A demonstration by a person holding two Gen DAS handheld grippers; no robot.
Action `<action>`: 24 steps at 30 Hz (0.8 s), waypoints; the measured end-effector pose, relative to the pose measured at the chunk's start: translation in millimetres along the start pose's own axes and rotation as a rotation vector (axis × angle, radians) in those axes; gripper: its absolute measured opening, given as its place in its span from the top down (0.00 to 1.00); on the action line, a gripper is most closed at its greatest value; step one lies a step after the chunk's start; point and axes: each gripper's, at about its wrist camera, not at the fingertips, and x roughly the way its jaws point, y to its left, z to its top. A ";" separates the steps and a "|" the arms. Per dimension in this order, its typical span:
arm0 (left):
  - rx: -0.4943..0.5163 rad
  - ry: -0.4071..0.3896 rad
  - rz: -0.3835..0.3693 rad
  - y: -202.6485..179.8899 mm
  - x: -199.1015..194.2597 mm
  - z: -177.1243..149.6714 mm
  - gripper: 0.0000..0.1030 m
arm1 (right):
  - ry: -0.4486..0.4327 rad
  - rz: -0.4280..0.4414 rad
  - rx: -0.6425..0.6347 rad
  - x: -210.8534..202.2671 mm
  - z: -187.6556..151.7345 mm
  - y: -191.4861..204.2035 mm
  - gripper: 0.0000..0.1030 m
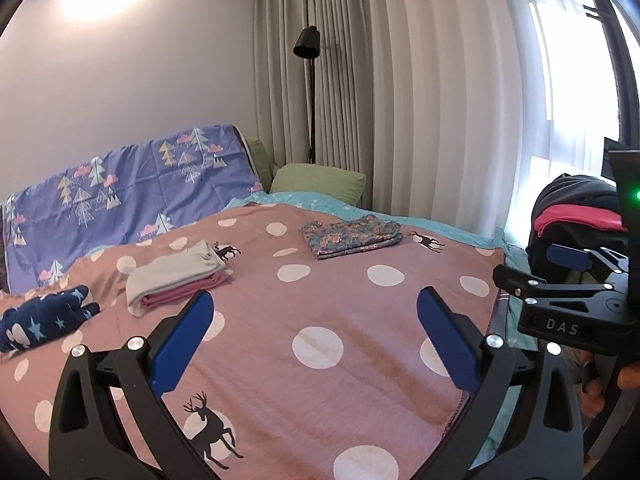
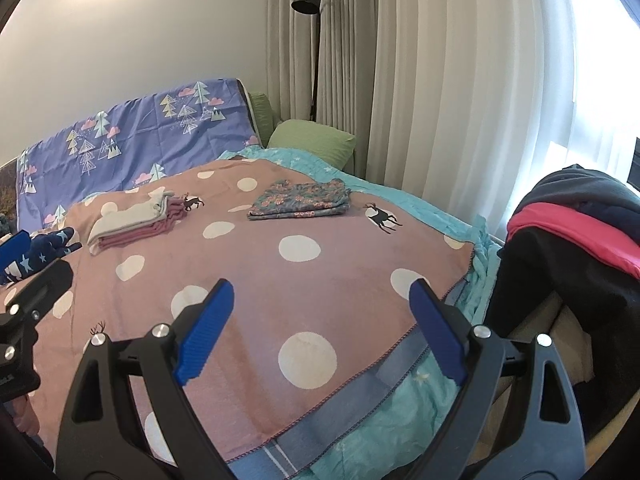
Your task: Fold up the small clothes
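Observation:
A folded floral blue garment (image 1: 351, 236) lies on the far part of the pink polka-dot blanket (image 1: 320, 300); it also shows in the right wrist view (image 2: 301, 199). A folded stack, grey on top of pink (image 1: 176, 278), lies at the left (image 2: 134, 222). A navy star-patterned garment (image 1: 42, 320) lies unfolded at the far left (image 2: 46, 254). My left gripper (image 1: 314, 312) is open and empty above the blanket. My right gripper (image 2: 320, 300) is open and empty near the blanket's right edge, and it shows at the right of the left wrist view (image 1: 568, 276).
A pile of dark and red clothes (image 2: 580, 232) sits off the bed's right side (image 1: 576, 208). A purple tree-print sheet (image 1: 120, 196) covers the headboard. A green pillow (image 1: 318, 180), a black floor lamp (image 1: 308, 44) and curtains stand behind.

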 end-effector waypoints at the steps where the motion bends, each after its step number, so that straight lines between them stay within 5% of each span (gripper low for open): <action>1: 0.003 -0.002 -0.002 -0.3 -2.9 -0.5 0.01 | 0.000 0.000 0.000 -0.2 -0.1 0.1 0.12; 24: 0.009 0.038 -0.028 -17.1 -8.0 -14.9 0.01 | 0.019 -0.001 -0.022 -7.0 -11.9 -8.4 0.12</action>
